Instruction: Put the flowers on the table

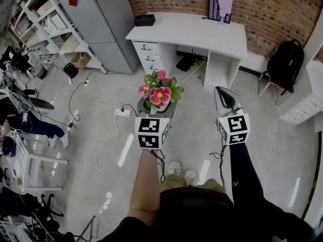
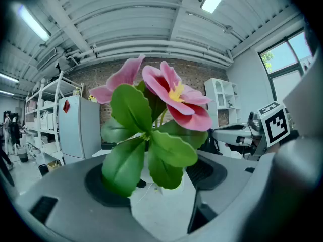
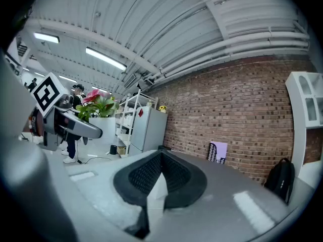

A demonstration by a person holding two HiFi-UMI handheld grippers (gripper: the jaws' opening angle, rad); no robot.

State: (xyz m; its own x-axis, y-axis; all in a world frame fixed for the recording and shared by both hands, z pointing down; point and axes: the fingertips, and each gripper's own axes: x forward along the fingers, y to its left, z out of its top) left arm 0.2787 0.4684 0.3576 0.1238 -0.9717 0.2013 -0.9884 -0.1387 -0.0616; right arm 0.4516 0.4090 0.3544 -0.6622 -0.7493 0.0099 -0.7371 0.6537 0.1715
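A bunch of pink flowers with green leaves point(image 1: 160, 92) is carried above the floor, its base sitting between the wide-set jaws of my left gripper point(image 1: 160, 108). In the left gripper view the flowers point(image 2: 151, 120) fill the middle, rising from between the jaws of the left gripper point(image 2: 151, 178). My right gripper point(image 1: 223, 92) is held alongside at the right, shut and empty; its pads meet in the right gripper view point(image 3: 157, 180). The white desk point(image 1: 192, 32) stands ahead against the brick wall, well beyond both grippers.
On the desk are a black box point(image 1: 145, 19) and a purple and black item point(image 1: 220, 8). A grey fridge point(image 1: 101, 24) and white shelving point(image 1: 45, 24) stand to the left. A black backpack point(image 1: 285, 62) is at the right, and a power strip with cables point(image 1: 122, 113) lies on the floor.
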